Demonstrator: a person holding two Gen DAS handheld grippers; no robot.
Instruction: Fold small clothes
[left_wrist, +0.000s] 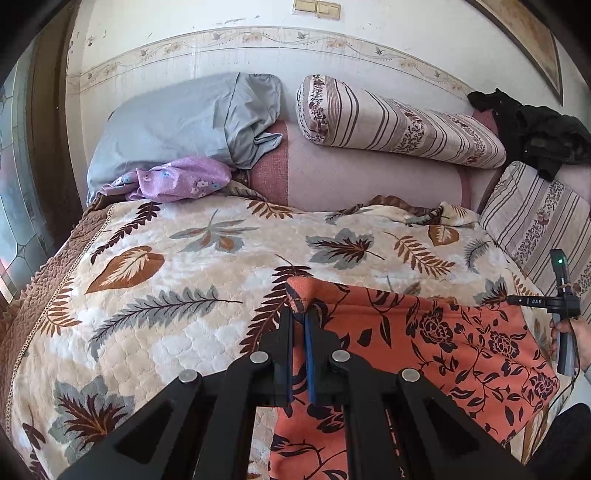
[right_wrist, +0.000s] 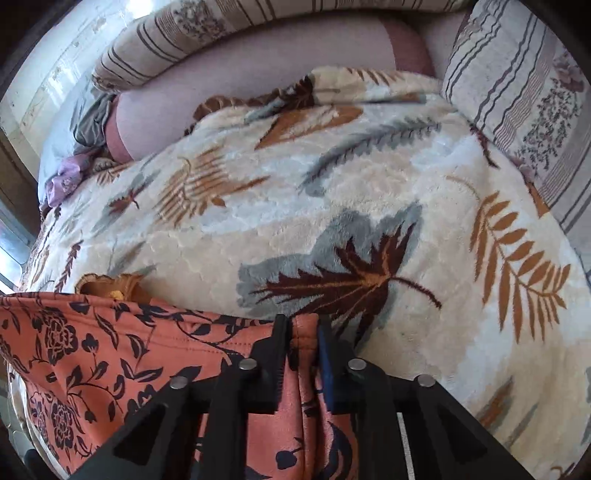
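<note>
An orange garment with a dark floral print (left_wrist: 436, 343) lies on the leaf-patterned blanket (left_wrist: 177, 258) at the near right of the bed. My left gripper (left_wrist: 300, 314) is shut on its far left corner, which bunches up above the fingertips. My right gripper (right_wrist: 302, 323) is shut on the garment's (right_wrist: 92, 350) far right corner. The right gripper's handle and the hand holding it show at the right edge of the left wrist view (left_wrist: 563, 317). The garment's top edge stretches between the two grippers.
A grey-blue pillow (left_wrist: 177, 122) and a purple floral cloth (left_wrist: 177, 179) lie at the head of the bed. A striped bolster (left_wrist: 399, 122) and striped cushion (left_wrist: 535, 218) line the back and right. Black clothing (left_wrist: 535, 129) sits at the far right. The blanket (right_wrist: 332, 192) shows beyond the garment.
</note>
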